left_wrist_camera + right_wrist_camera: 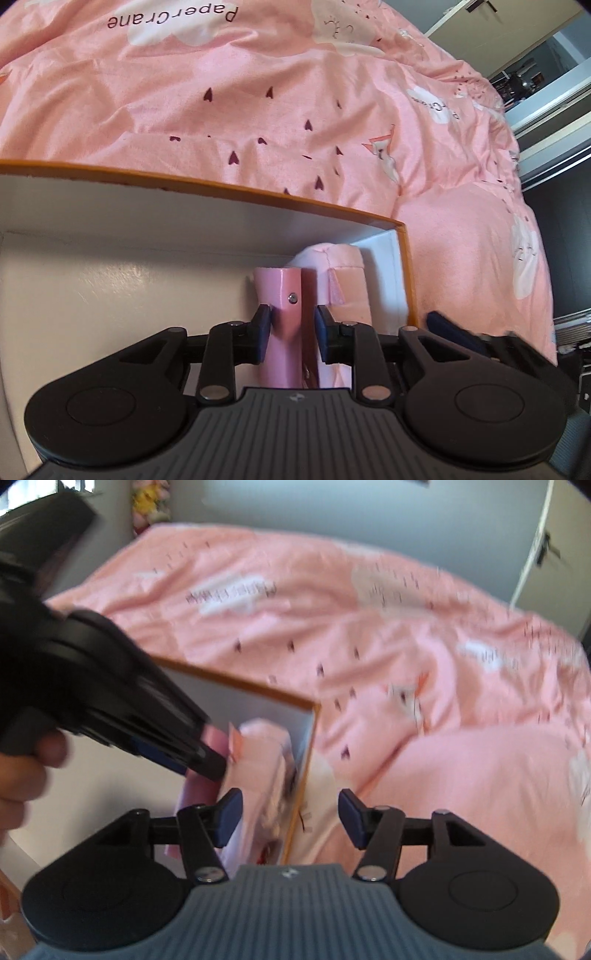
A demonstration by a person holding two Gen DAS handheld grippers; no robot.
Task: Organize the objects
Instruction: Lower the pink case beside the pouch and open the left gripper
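The left gripper [291, 332] is reaching down into the orange-edged box [402, 258] on the pink bed cover [258, 110]. A pink wallet [284, 325] with a small metal snap is standing on its edge inside the box, close to the right wall. Its lower end is sitting between the blue pads [264, 332] of the left gripper. The left pad is touching the wallet's side, but there is a gap at the right pad, so the fingers are not squeezing it. They are standing a little apart, letting go.

Just behind and beside the wallet, a folded pink cloth [343, 277] is leaning against the right wall of the box.

The right gripper [291, 819] is hanging over the right wall of the box. Its fingers are wide apart and holding nothing. The box wall and the cloth are showing in the gap between them. This view is blurry, so small details are hard to tell.

To do this step well, the left fingers should be opening a bit more before lifting, so the pads are not dragging the wallet up again. Lifting straight out is best, because a sideways bump could be tipping the wallet flat. The right gripper should be staying clear of the box wall, since knocking the wall could be shaking both things over.
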